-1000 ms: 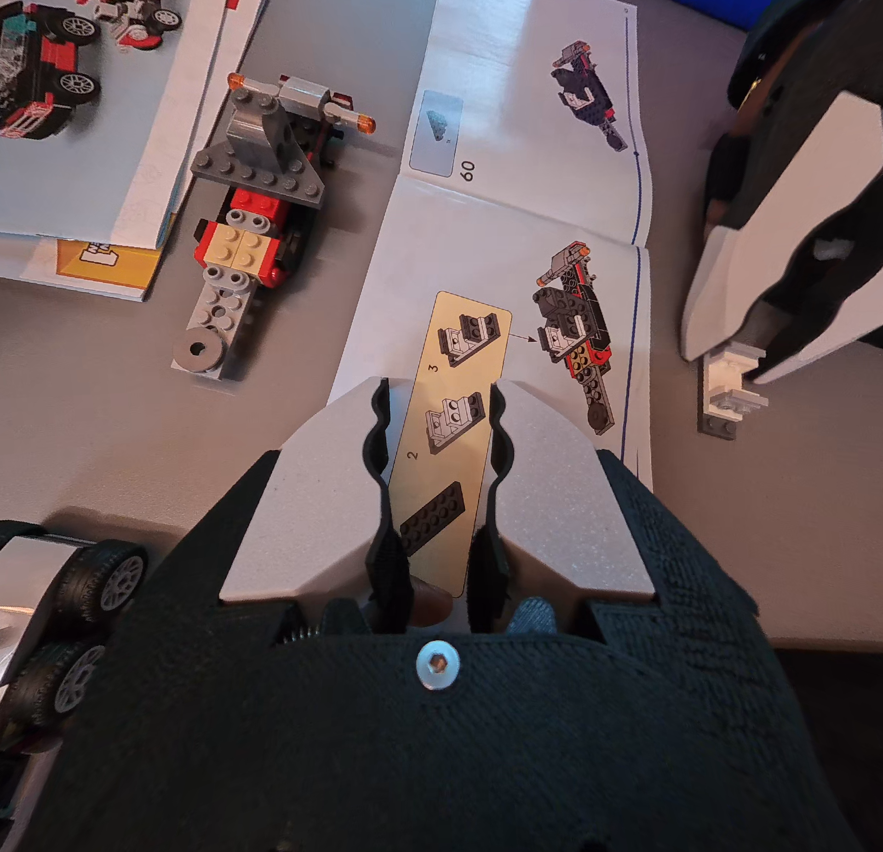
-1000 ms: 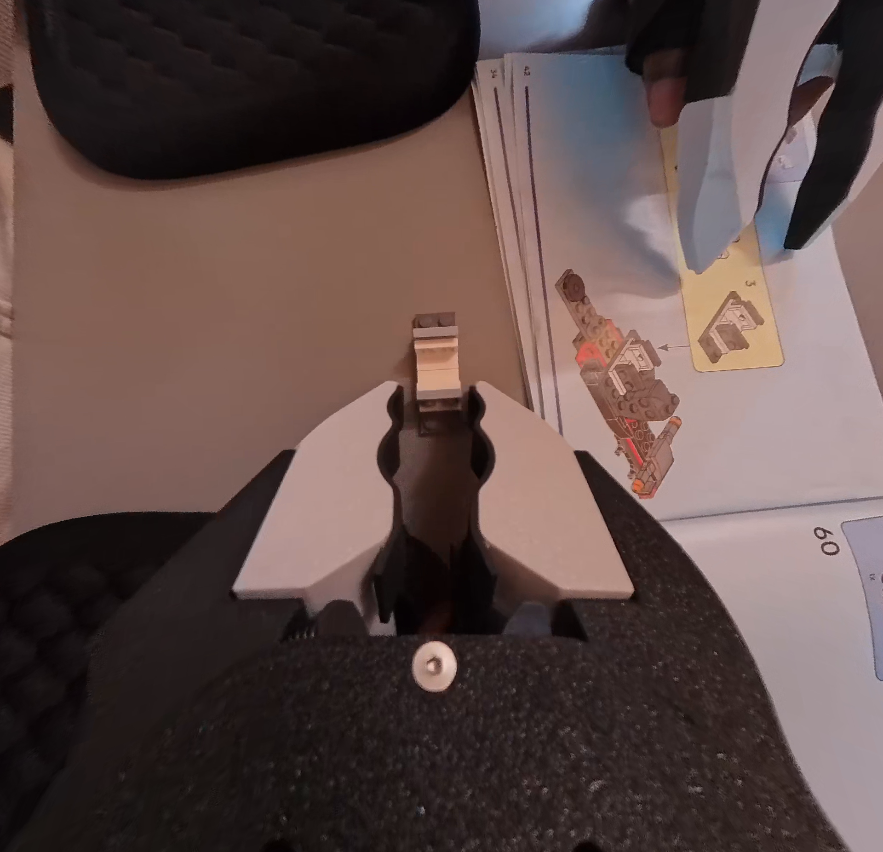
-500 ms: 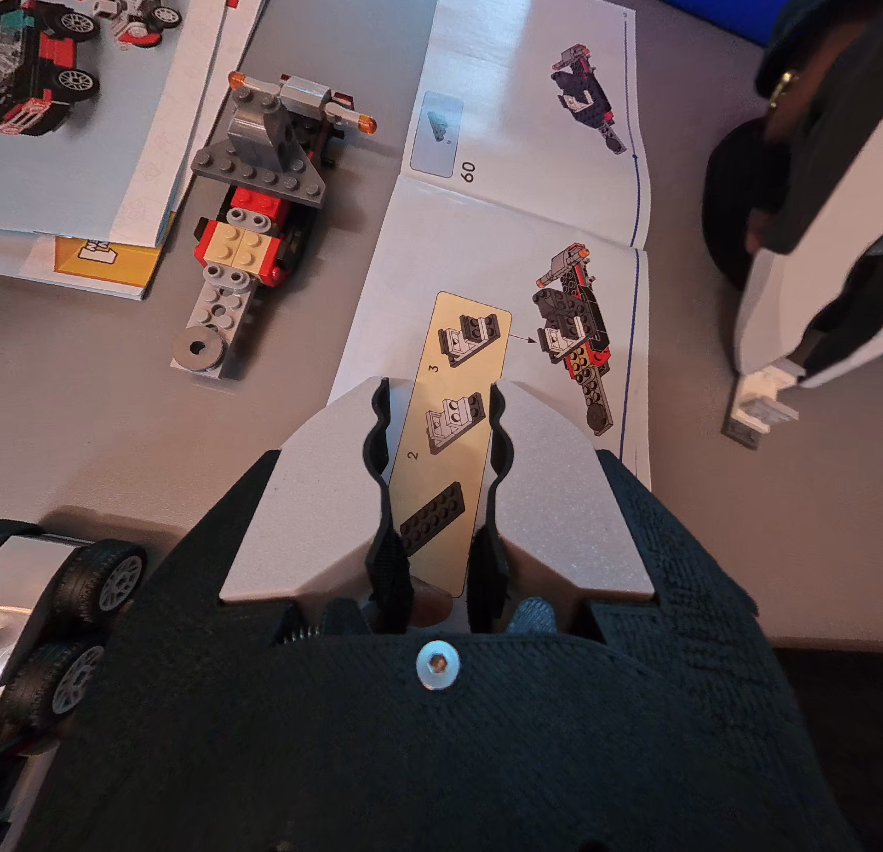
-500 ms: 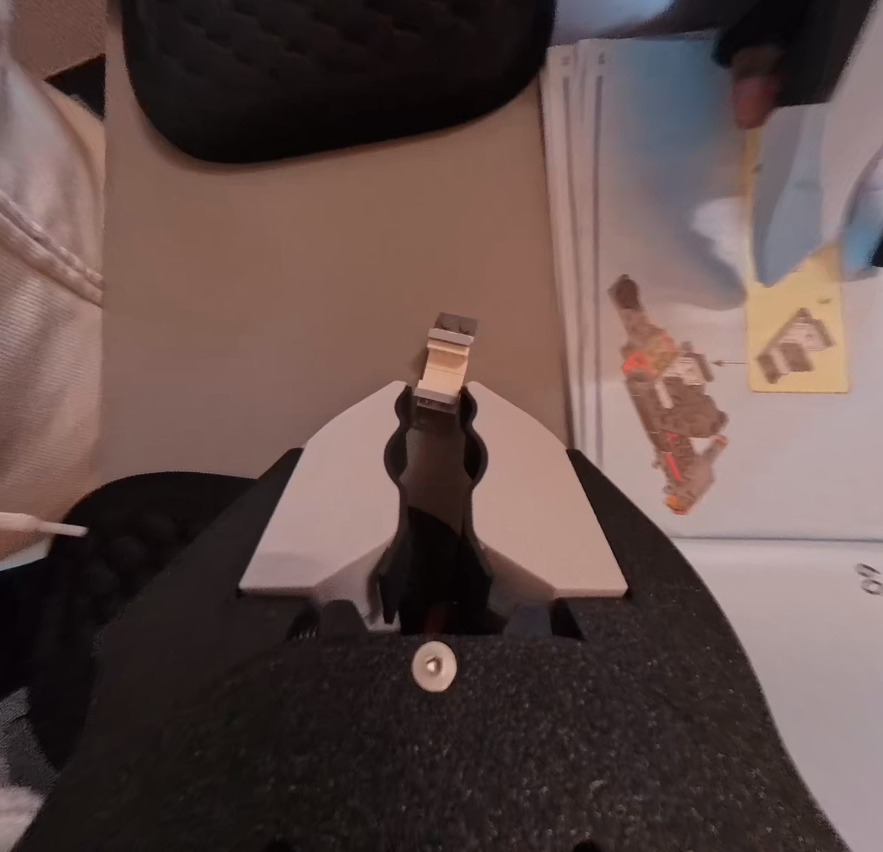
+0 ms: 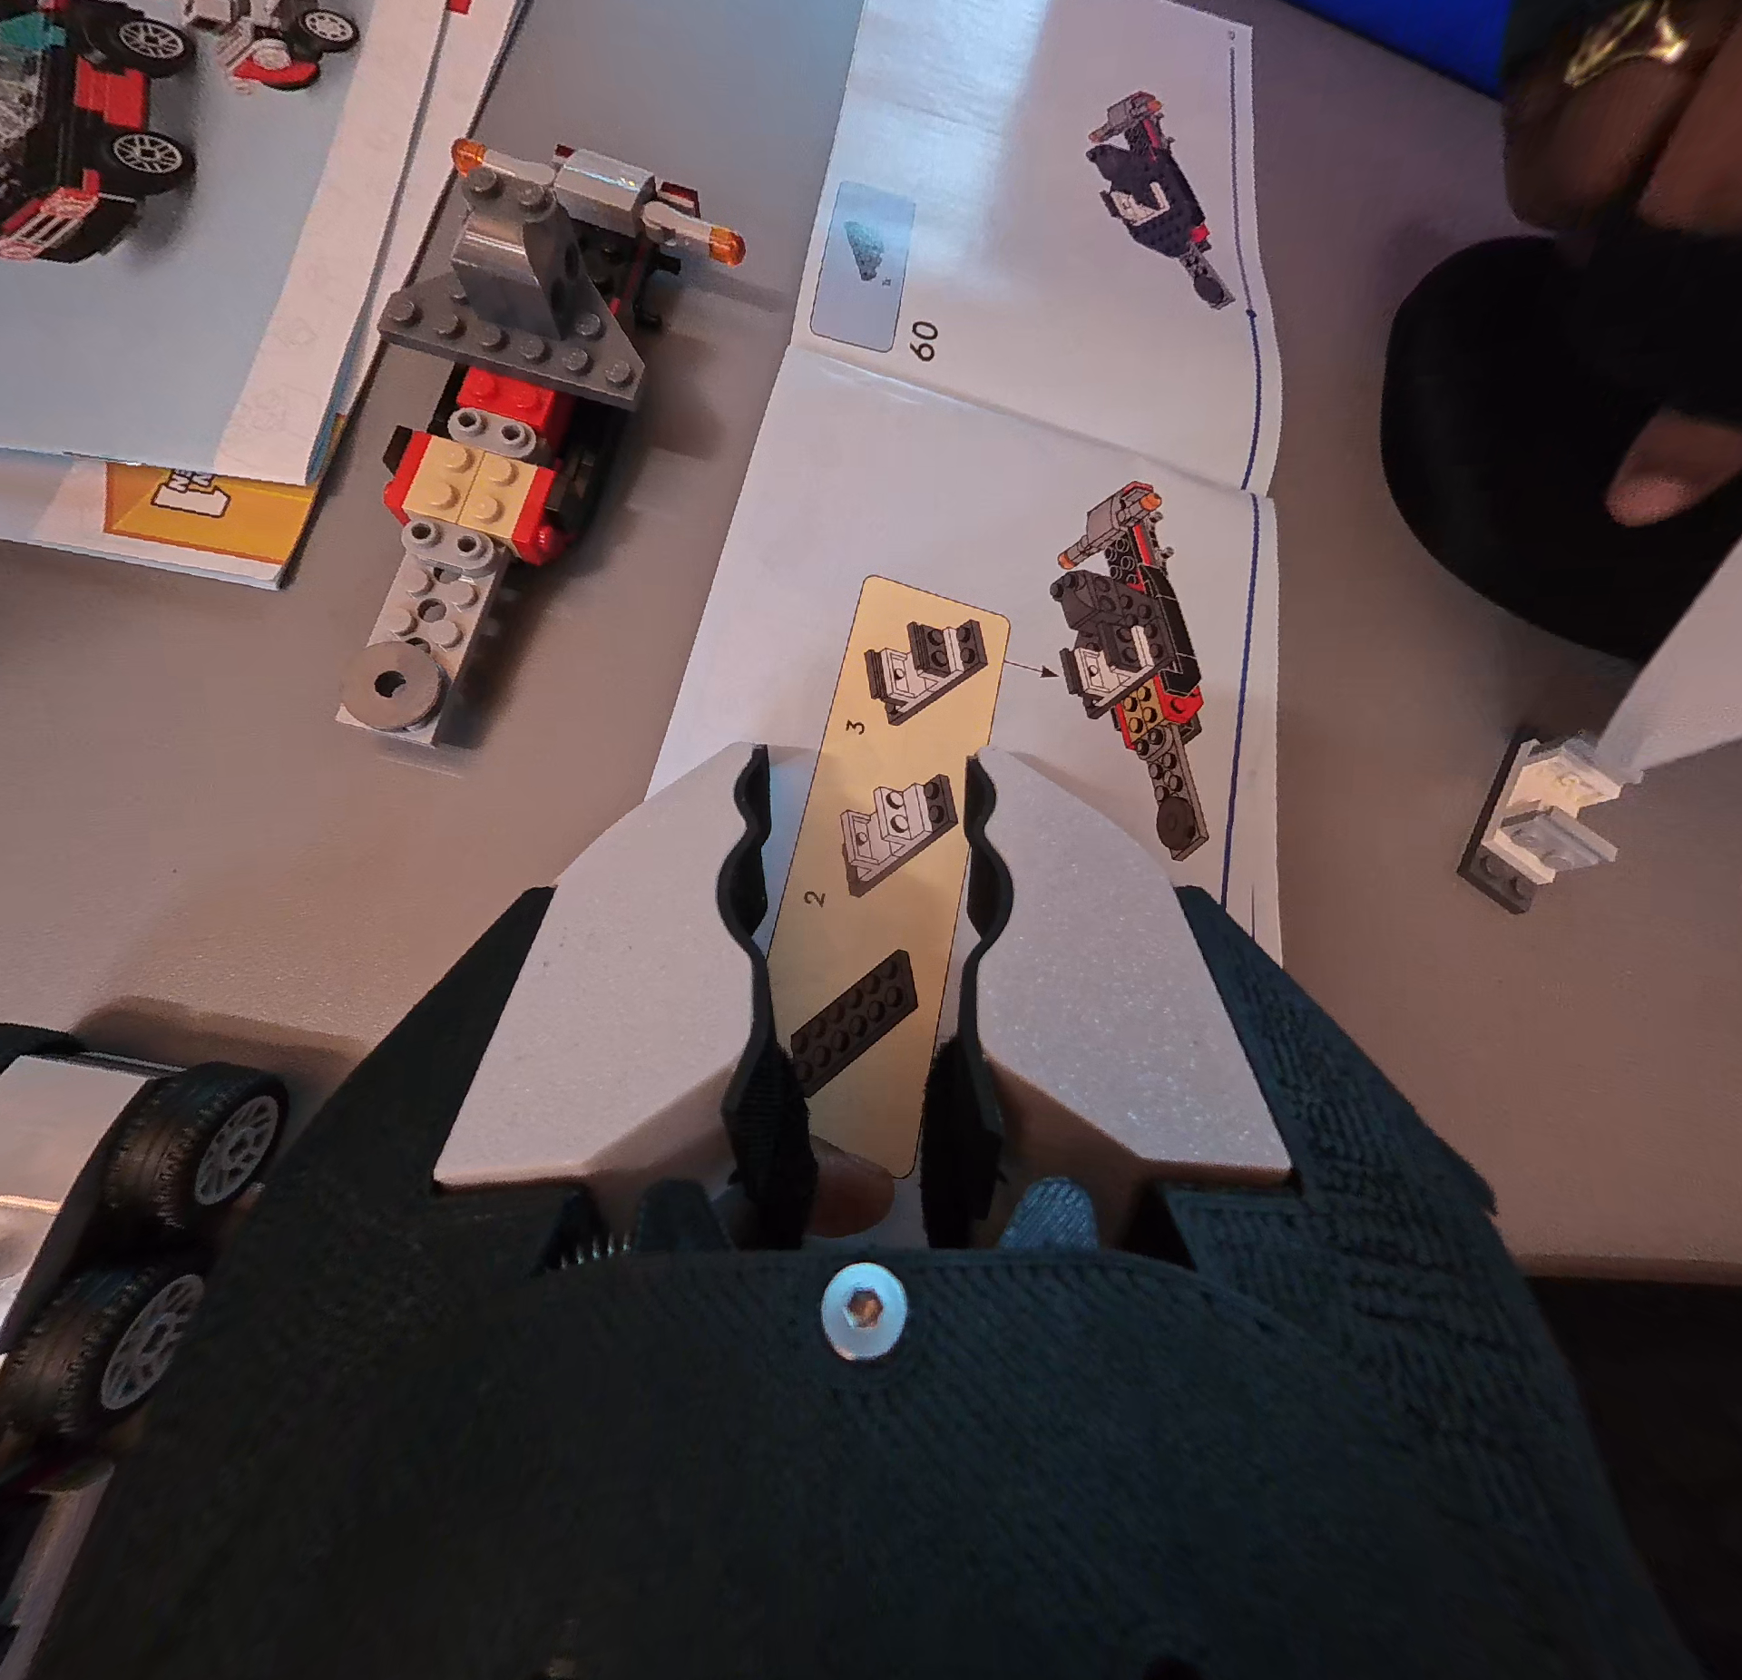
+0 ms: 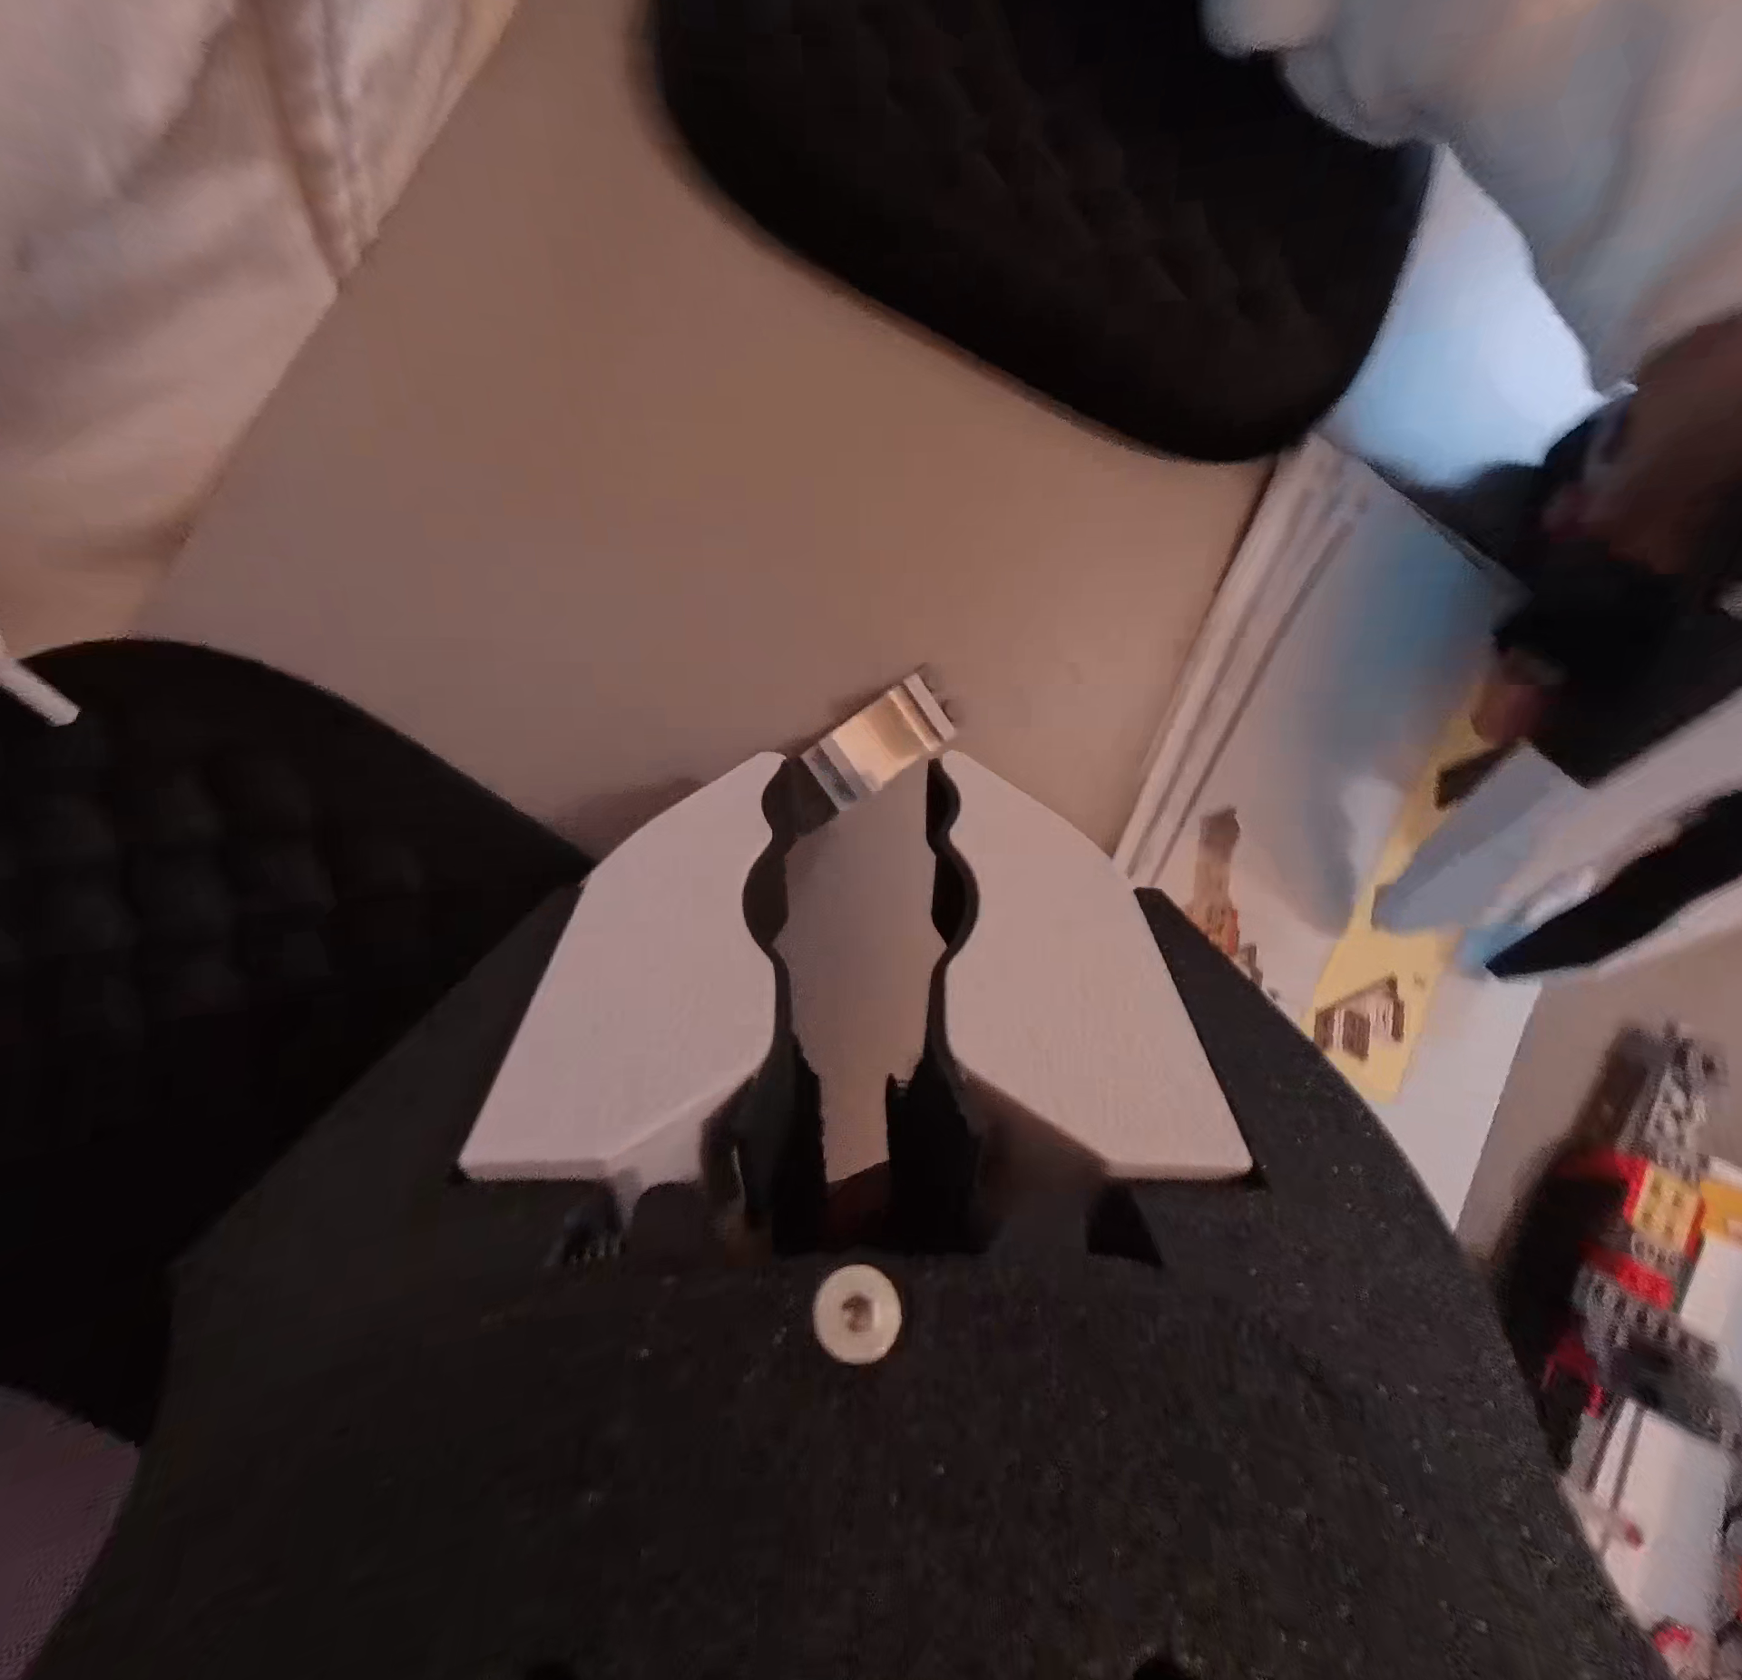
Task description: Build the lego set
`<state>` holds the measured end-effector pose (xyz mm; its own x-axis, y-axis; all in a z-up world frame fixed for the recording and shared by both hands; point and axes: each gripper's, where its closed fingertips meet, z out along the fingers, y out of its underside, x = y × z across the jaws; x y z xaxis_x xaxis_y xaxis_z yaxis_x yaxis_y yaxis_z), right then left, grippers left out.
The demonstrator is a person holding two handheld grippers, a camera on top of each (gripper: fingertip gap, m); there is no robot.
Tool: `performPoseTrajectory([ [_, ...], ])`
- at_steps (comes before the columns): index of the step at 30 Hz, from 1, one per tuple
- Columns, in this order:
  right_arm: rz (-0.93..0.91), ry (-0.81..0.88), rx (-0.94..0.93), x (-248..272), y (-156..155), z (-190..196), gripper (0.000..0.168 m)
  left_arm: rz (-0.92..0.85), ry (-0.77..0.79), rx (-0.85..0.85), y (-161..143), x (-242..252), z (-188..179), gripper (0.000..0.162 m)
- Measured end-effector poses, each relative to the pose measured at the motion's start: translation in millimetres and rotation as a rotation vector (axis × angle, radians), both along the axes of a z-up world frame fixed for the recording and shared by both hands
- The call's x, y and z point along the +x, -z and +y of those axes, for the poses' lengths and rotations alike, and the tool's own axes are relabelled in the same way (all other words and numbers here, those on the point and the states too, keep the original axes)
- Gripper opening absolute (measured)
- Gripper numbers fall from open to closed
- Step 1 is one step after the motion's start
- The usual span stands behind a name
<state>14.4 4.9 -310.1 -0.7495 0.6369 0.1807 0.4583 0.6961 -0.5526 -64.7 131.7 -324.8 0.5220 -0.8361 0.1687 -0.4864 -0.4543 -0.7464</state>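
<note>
Left claw [image 5: 862, 791] parted, empty, over glossy booklet [image 5: 980, 466]. Right claw [image 6: 862, 772] pinches small stepped white-grey brick piece [image 6: 881, 739] at its tips, tilted above matte desk [image 6: 660, 504]. Studded model [image 5: 500, 428] lies beside booklet.

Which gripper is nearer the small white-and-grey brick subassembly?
Right. The right gripper has the small white-and-grey brick subassembly at its fingertips; the left gripper hovers over the open instruction booklet, well aside.

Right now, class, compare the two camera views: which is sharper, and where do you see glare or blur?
Left wrist view: sharp, the lego model crisp, with glare on the upper page of the instruction booklet and wide-angle bending at the edges. Right wrist view: motion-blurred throughout, the small white piece at the right hand-held gripper smeared, the light warmer.
</note>
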Motion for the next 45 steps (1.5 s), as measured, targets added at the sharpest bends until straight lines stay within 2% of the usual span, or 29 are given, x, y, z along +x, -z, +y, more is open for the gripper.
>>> performPoseTrajectory([
  [4, -0.114, -0.12, 0.118, 3.4, 13.5, 2.3, 0.019, -0.002, 0.0, -0.002, 0.1, 0.1, -0.1, 0.04],
  [7, -0.119, -0.131, 0.104, 0.4, 14.4, -3.0, 0.01, -0.005, 0.0, -0.005, -0.1, -0.1, 0.2, 0.04],
  [10, -0.103, -0.061, 0.092, -2.8, 13.0, -5.7, 0.009, -0.006, 0.0, -0.007, -0.2, -0.2, -0.1, 0.04],
  [17, -0.163, 0.221, 0.066, -1.9, 15.0, 1.8, 0.01, -0.011, 0.0, -0.013, -0.4, -0.4, 0.1, 0.04],
  [22, -0.138, 0.269, 0.04, -3.7, 10.7, 2.5, 0.02, -0.01, 0.0, -0.012, -0.4, -0.3, 0.1, 0.04],
  [27, -0.107, 0.235, 0.026, -2.4, 4.8, 2.7, 0.022, -0.011, 0.0, -0.013, -0.4, -0.2, 0.1, 0.04],
  [31, -0.077, 0.128, 0.04, -1.6, -2.4, -5.2, 0.022, -0.009, 0.0, -0.01, -0.2, 0.0, -0.2, 0.04],
  [38, -0.143, 0.061, 0.155, 2.0, -15.6, 5.4, 0.022, -0.011, 0.0, -0.012, -0.1, -0.2, 0.3, 0.04],
  [45, -0.11, -0.078, 0.124, -7.3, -6.4, -2.8, 0.019, -0.012, 0.0, -0.014, -0.1, 0.2, 0.0, 0.04],
])
